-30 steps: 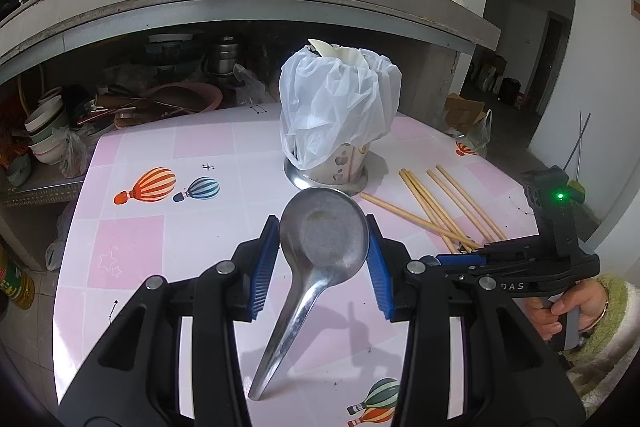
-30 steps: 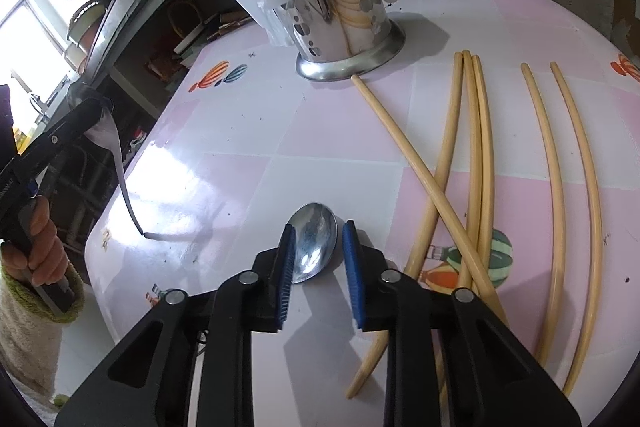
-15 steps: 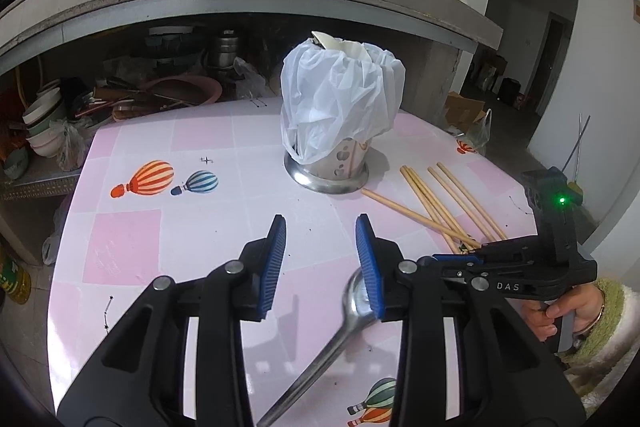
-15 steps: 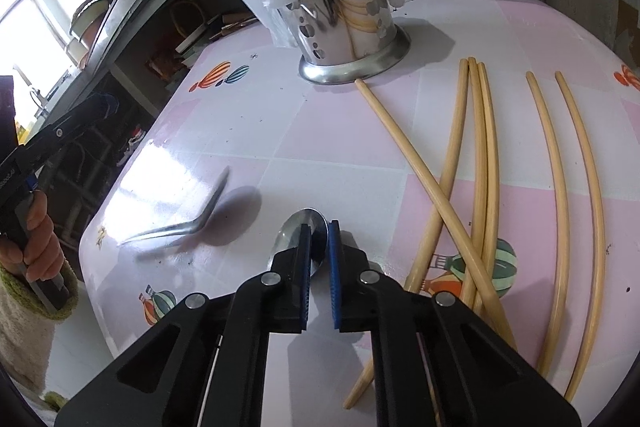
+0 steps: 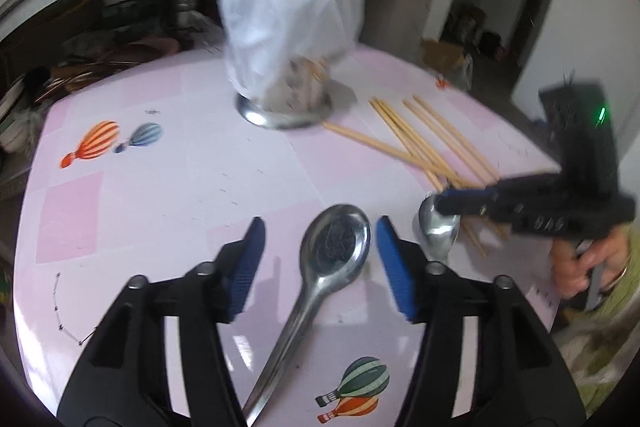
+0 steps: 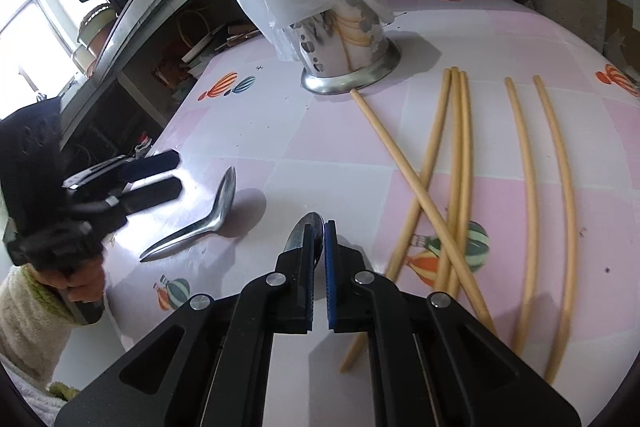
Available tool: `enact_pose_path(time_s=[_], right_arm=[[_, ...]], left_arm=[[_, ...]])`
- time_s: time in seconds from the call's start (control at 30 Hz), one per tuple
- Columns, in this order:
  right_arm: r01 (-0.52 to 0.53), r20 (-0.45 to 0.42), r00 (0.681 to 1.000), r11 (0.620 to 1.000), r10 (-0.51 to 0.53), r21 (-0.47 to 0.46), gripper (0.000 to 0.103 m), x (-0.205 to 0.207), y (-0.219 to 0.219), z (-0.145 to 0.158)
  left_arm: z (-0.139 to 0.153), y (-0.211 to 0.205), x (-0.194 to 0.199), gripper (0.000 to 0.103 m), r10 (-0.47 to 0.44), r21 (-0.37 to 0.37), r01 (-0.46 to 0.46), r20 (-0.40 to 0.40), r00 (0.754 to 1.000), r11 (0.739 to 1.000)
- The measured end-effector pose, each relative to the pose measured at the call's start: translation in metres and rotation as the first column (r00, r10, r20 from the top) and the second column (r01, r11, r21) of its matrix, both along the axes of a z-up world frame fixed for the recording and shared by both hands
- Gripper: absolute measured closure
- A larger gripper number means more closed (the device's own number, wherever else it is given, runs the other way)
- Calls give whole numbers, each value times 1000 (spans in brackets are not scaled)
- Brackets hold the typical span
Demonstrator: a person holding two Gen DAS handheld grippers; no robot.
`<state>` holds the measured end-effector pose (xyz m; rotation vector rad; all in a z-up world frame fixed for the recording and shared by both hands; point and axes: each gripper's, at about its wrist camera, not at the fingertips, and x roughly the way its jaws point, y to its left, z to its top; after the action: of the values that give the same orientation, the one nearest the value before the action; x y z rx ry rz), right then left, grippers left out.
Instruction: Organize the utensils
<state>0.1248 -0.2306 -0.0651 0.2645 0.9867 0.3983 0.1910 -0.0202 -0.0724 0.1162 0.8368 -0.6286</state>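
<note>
A large metal spoon (image 5: 336, 247) lies on the pink table, its bowl between my left gripper's (image 5: 320, 259) blue pads. The jaws are opening and the pads stand clear of it on both sides. The right wrist view shows the same spoon (image 6: 208, 219) lying just beside the left gripper (image 6: 168, 175). My right gripper (image 6: 318, 239) is shut on the bowl of a small spoon (image 6: 312, 227) that rests on the table. From the left wrist view, that gripper (image 5: 452, 205) pinches the small spoon (image 5: 438, 233). A metal utensil holder (image 6: 348, 43) draped in a white plastic bag (image 5: 288, 27) stands at the back.
Several long wooden chopsticks (image 6: 452, 155) lie loose and crossed on the table's right side, also seen as chopsticks (image 5: 424, 139) in the left wrist view. A counter with cluttered shelves runs behind the table (image 5: 160, 187). A person's hand (image 5: 580, 263) holds the right gripper's handle.
The large spoon left my left gripper and fell flat on the table; the left gripper came down over it and widened. My right gripper closed on the small spoon's bowl.
</note>
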Motion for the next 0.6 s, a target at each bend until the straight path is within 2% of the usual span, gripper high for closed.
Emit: enact_pose_path(time_s=[0.1,0.3,0.6], right_arm=[[8,7,1000,1000,-8,-4,98,-7,-6,4],[18,9,1000,1000,-18,-4,99,-13,-13,5],[16,6,1000,1000,-16,1,99,-14,-13,4]], left_arm=[[-10,-14,0,35,-60,50,60,-4,998,997],[-26,-34,11,34,-136,156,137,-15,991,978],[-39,-44,27,34,-180,208,188,-59,982,960]])
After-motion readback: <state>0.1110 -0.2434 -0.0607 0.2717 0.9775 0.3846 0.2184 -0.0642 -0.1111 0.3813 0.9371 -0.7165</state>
